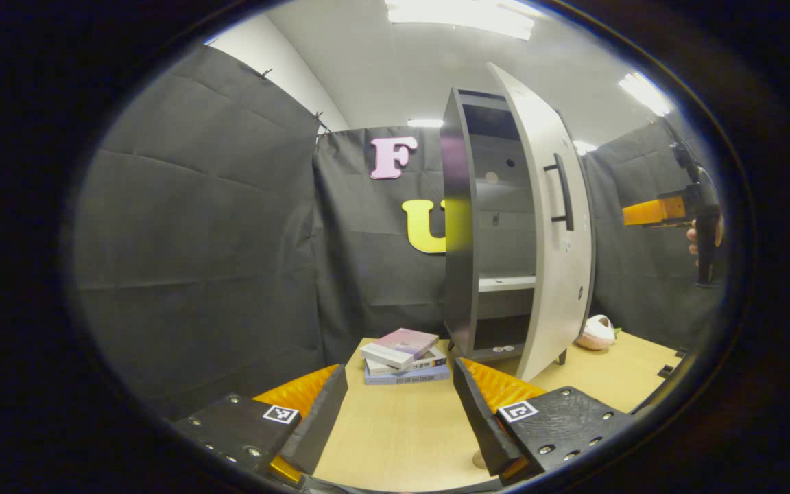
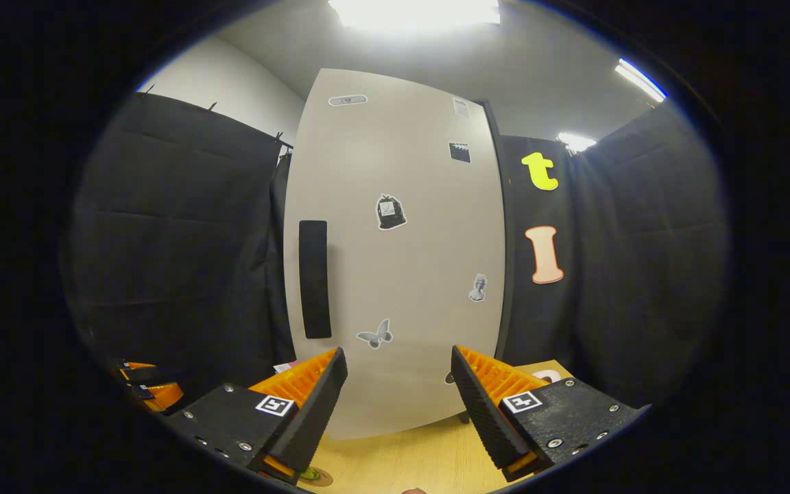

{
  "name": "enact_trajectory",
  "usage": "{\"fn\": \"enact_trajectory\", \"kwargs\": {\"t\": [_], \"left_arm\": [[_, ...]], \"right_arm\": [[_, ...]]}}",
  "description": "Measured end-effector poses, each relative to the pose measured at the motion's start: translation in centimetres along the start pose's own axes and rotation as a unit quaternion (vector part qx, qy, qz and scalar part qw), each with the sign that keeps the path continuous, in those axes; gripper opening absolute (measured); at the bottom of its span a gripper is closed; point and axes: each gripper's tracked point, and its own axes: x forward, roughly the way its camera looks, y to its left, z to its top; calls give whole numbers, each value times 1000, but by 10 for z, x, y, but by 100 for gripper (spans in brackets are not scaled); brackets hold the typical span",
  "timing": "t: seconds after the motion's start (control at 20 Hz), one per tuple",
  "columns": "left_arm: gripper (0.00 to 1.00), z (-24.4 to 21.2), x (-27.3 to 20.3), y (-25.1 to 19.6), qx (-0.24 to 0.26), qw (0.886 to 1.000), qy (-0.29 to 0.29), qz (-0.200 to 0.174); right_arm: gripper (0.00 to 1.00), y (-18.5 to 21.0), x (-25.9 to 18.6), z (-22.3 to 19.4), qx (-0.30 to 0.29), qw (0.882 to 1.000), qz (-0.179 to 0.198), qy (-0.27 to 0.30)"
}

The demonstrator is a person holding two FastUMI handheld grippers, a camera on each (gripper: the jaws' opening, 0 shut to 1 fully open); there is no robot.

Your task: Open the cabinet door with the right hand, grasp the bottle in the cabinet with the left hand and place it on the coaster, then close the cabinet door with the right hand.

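The tall cabinet point(image 1: 460, 226) stands at the back of the wooden table with its pale door point(image 1: 554, 233) swung partly open. Bare shelves point(image 1: 507, 282) show inside, and the door hides the interior's right part. In the right gripper view the door point(image 2: 395, 261) faces me with stickers on it and its dark handle point(image 2: 314, 278) at the left. My right gripper point(image 2: 398, 405) is open, short of the door and touching nothing. It also shows far right point(image 1: 655, 211), held by a hand. My left gripper point(image 1: 400, 412) is open and low over the table. A round coaster point(image 2: 317, 475) lies beneath the right gripper.
A stack of books point(image 1: 405, 358) lies on the table point(image 1: 395, 439) left of the cabinet's foot. A pink-and-white soft object point(image 1: 597, 333) sits behind the door at the right. Black cloth walls close in the booth on all sides.
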Motion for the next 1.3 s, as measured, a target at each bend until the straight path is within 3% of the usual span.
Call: {"fn": "enact_trajectory", "kwargs": {"t": [0.1,0.25,0.35,0.4,0.45,0.7,1.3], "left_arm": [[86,4,7,-8,0,1000,2,1],[94,18,14,-32,-8,1000,0,-16],[85,29,19,-43,-7,1000,-7,-19],[93,33,19,-50,-8,1000,-9,-19],[86,37,21,-56,-9,1000,-11,-21],[93,51,23,-87,-3,1000,-19,-20],[89,78,29,-159,8,999,-34,-28]], "right_arm": [[95,-5,-3,-6,0,1000,2,2],[95,-17,-11,-12,3,1000,-3,3],[95,-28,-15,-15,2,1000,-9,2],[95,-34,-17,-18,2,1000,-11,2],[95,-40,-18,-18,1,1000,-13,2],[92,-71,-27,-16,1,1000,-22,-6],[94,-150,-49,-22,9,998,-53,-16]]}}
